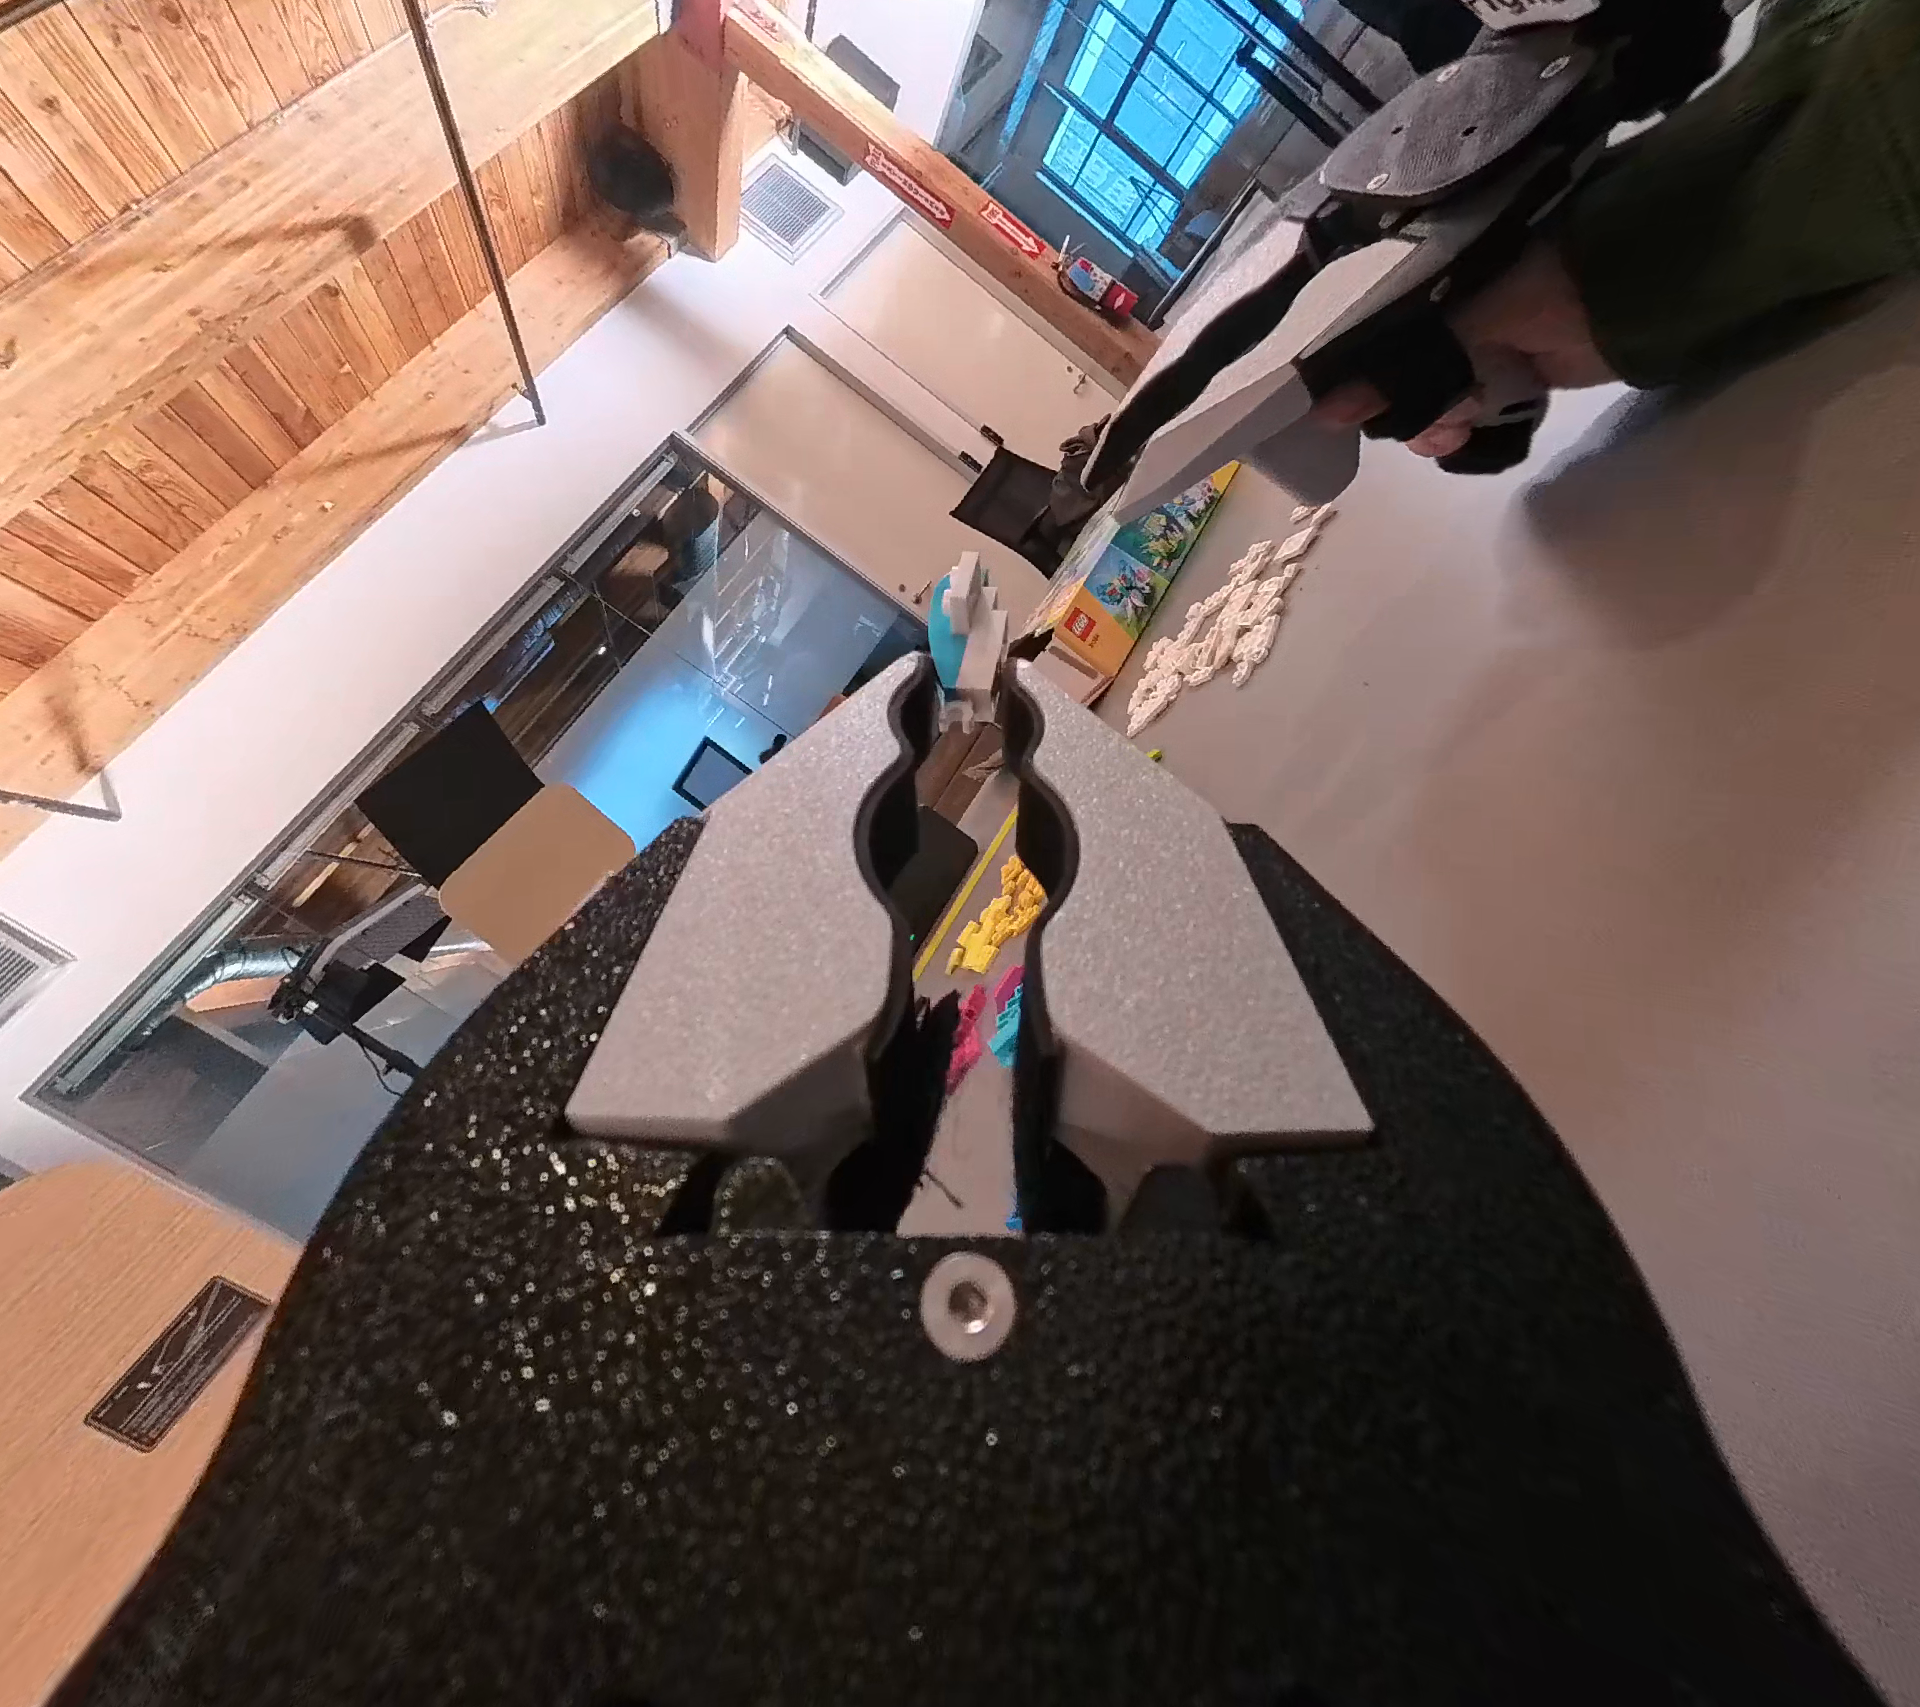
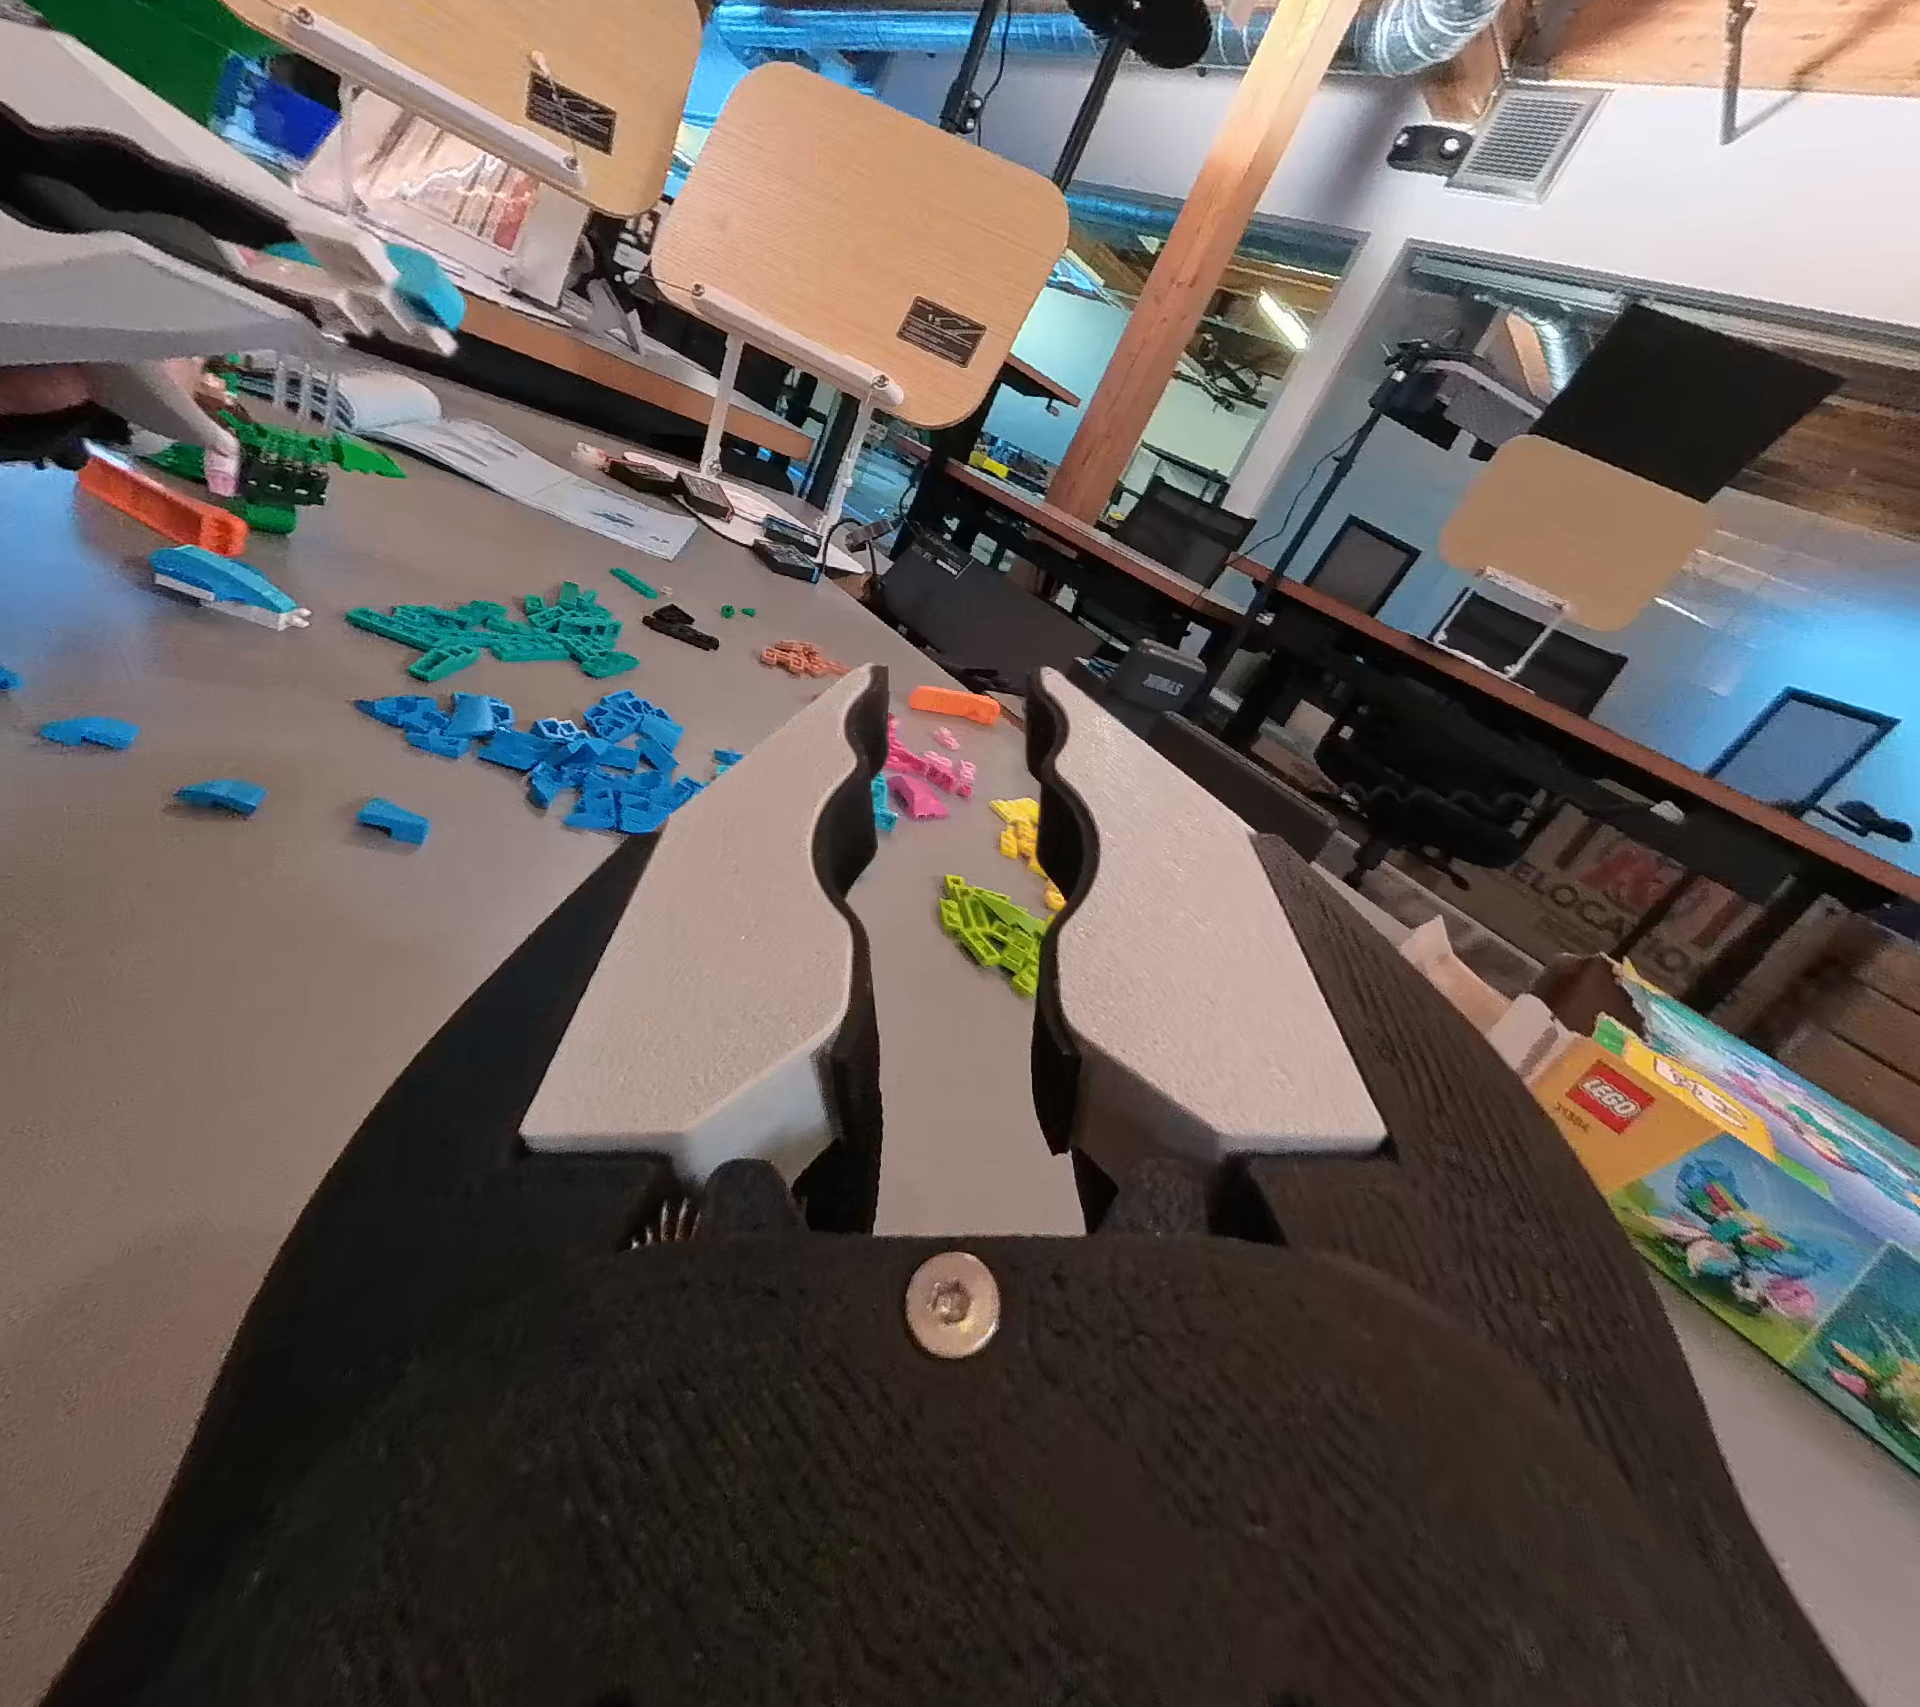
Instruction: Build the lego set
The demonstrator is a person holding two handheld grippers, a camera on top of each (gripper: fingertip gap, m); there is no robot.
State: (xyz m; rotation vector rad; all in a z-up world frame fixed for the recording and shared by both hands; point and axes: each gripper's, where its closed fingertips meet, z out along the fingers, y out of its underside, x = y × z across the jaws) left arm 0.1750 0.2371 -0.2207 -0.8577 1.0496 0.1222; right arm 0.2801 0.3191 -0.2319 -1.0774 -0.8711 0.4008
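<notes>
**Figure: Sub-assembly held aloft while the free gripper faces the sorted bricks**

Left gripper [image 1: 975,689]: its jaws are closed on a small white-and-blue sub-assembly [image 1: 968,631], pinched at the fingertips and lifted clear of the grey table [image 1: 1558,930]. In the right wrist view the same piece [image 2: 400,286] shows at the upper left, well above the tabletop. Right gripper [image 2: 956,686]: its jaws stand parted with nothing between them, and it is angled low over the table.

All further places are given relative to the blue brick pile [image 2: 582,753]. Just beyond it lies the teal pile [image 2: 499,629]; farther beyond, a few black pieces [image 2: 681,623] and a small brown cluster [image 2: 800,658]. To its right, at the right gripper's fingertips, lie the pink pile [image 2: 925,774], the yellow pile [image 2: 1023,831] and the lime pile [image 2: 987,925]. To its left rests a second blue-and-white built part [image 2: 223,582], and beyond that an orange brick separator [image 2: 161,504], a green build [image 2: 281,468] and the open instruction booklet [image 2: 499,452]. Far to its right, at the table's edge, sits the set's box [image 2: 1745,1221]. A white pile [image 1: 1226,618] lies near that box in the left wrist view.

Judged step: mid-build, with one part held ready to receive a brick. The next move probably calls for the right gripper to choose one brick from a pile, close on it squarely, carry it to the held part and press the studs home while the left grip resists the push.
</notes>
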